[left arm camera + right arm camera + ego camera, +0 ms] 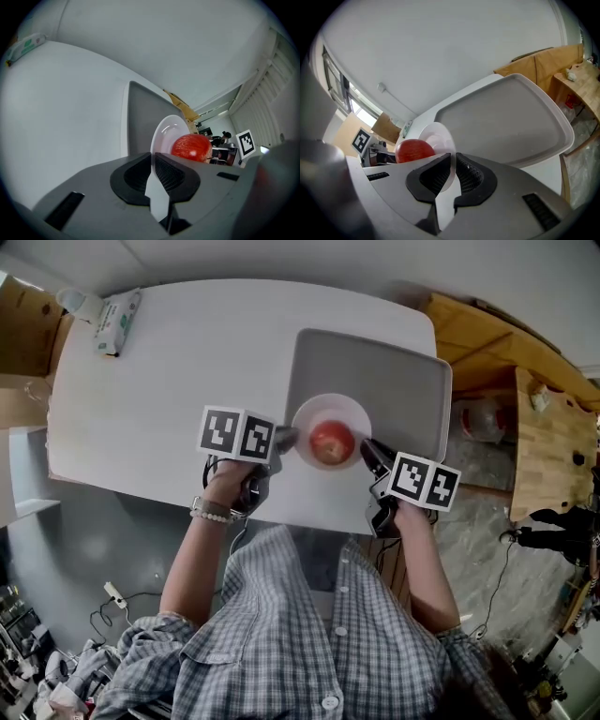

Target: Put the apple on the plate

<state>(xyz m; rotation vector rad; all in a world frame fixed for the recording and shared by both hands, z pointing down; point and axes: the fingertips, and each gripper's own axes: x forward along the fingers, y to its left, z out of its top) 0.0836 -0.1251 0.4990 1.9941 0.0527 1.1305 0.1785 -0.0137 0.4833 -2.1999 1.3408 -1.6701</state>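
Note:
A red apple [332, 442] lies on a small white plate [323, 409], which sits over the front edge of a grey tray [394, 381]. My left gripper [286, 437] is shut on the plate's left rim, and my right gripper [375, 454] is shut on its right rim. In the left gripper view the plate [164, 133] rim runs between the closed jaws of my left gripper [152, 161], with the apple [191, 146] just beyond. The right gripper view shows my right gripper [452, 171] pinching the plate [436, 136] beside the apple [415, 151]. Whether the plate rests on the tray or hangs above it is unclear.
The tray lies on the right half of a white table [169, 399]. A packet of wipes [117, 320] lies at the table's far left corner. A wooden bench [534, 399] stands to the right, and a cardboard box [23, 324] to the left.

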